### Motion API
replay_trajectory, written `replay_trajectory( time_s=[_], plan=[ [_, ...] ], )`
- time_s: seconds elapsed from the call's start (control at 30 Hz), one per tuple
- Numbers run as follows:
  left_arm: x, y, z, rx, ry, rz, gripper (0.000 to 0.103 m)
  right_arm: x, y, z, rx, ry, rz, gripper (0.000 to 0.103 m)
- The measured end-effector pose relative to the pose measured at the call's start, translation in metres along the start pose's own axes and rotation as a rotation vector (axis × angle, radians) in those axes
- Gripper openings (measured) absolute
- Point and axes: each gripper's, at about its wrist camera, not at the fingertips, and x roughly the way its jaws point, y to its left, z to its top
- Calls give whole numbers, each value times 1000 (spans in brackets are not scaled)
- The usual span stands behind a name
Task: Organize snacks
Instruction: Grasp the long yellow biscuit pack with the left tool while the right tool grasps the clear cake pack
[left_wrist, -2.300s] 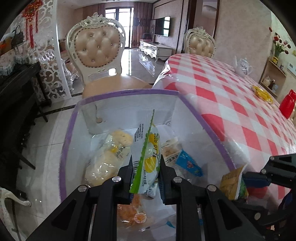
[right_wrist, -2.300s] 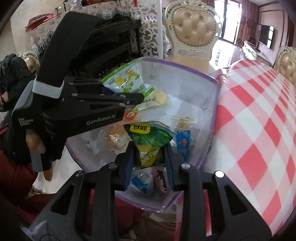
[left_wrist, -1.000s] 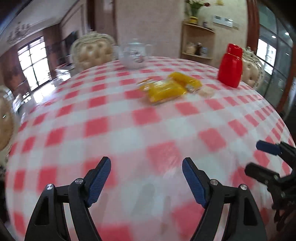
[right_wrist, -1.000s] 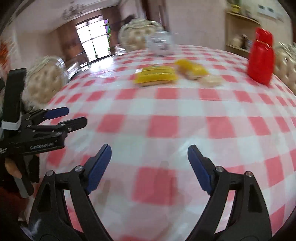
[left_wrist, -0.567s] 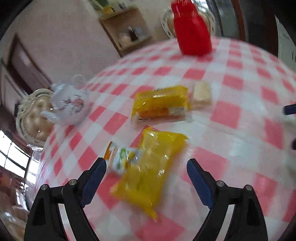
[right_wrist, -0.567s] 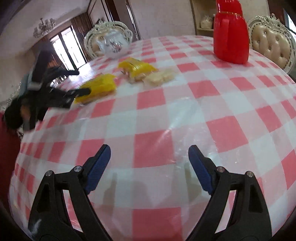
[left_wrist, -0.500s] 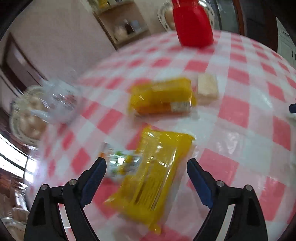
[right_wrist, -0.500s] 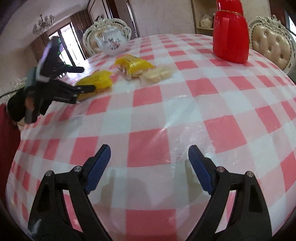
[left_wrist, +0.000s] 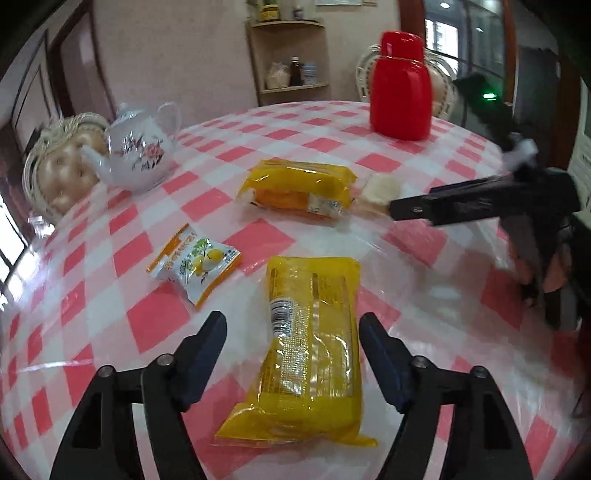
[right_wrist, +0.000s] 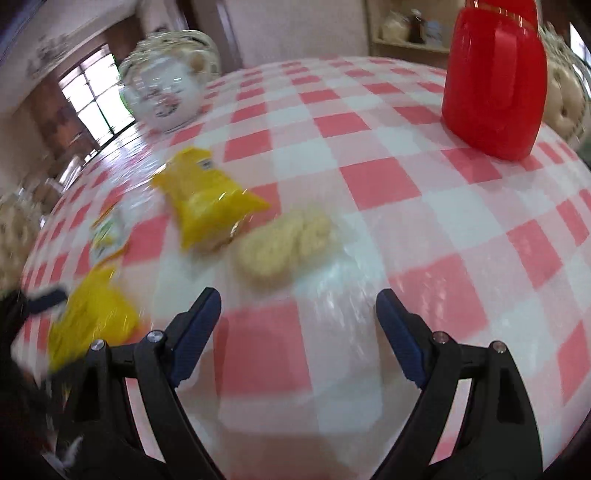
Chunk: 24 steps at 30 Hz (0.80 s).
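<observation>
Four snacks lie loose on the checked worktop (left_wrist: 236, 243), and I am set on two of them. My left gripper (left_wrist: 291, 347) stands with its jaws partly open, having just been closing a little, and the near yellow packet (left_wrist: 306, 354) lies lengthwise between them, not yet pinched as far as I can judge. To take it well I should come down so the pads meet its long sides near the middle, squeezing gently, since the film looks slippery and the contents could crush. The small lemon sachet (left_wrist: 194, 264) sits just to the left and farther off, so I keep my left finger clear of it. My right gripper (right_wrist: 297, 321) has its jaws wide, just opened a touch more, and holds nothing; the pale clear-wrapped biscuits (right_wrist: 286, 240) lie just beyond it, beside the far yellow packet (right_wrist: 207, 199). I should advance until the biscuits sit squarely between the pads before closing, well short of the red flask (right_wrist: 495, 77) and the teapot (right_wrist: 166, 96).
</observation>
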Motion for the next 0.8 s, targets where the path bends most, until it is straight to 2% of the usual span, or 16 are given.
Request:
replay_trajectory(
  time_s=[0.1,0.17,0.23,0.3,0.33,0.4,0.43,0.47,0.53,0.6,0.63,0.7,0.73,0.77,0.8],
  plan=[
    [10,4,-4,-33,29,14,76,15,14,14,24,-7,-76,95],
    [16,4,-8,-37,42,18,76,28,28,20,-27,18,-177,99],
    [18,3,-10,-25,50,28,77,32,33,22,-55,21,-193,99],
    [17,5,-10,-35,44,23,77,26,26,19,-85,11,-168,86],
    [17,6,-11,-42,46,17,77,21,22,15,-103,3,-151,74],
    [17,8,-13,-66,55,-26,65,3,10,-2,-155,-10,-116,54],
    [15,7,-13,-76,49,-47,54,-6,4,-10,-172,-23,-87,22],
    [15,5,-13,-81,50,-43,51,-17,-5,-22,-193,-24,-43,11],
    [15,-3,-11,-68,55,-12,51,-34,-24,-39,-180,-24,1,11],
    [16,-8,-11,-72,56,-37,52,-42,-37,-46,-150,-21,-1,13],
    [16,-10,-10,-84,54,-37,53,-45,-42,-48,-138,-19,3,19],
    [18,-11,-9,-101,53,-26,57,-45,-49,-44,-87,-12,10,48],
    [19,-11,-7,-111,54,-11,60,-42,-50,-39,-57,-9,-6,79],
    [21,-10,-4,-133,54,4,64,-37,-48,-30,-25,-12,-28,88],
    [22,-8,-3,-157,54,9,65,-33,-44,-23,-9,-21,-29,88]
  ],
)
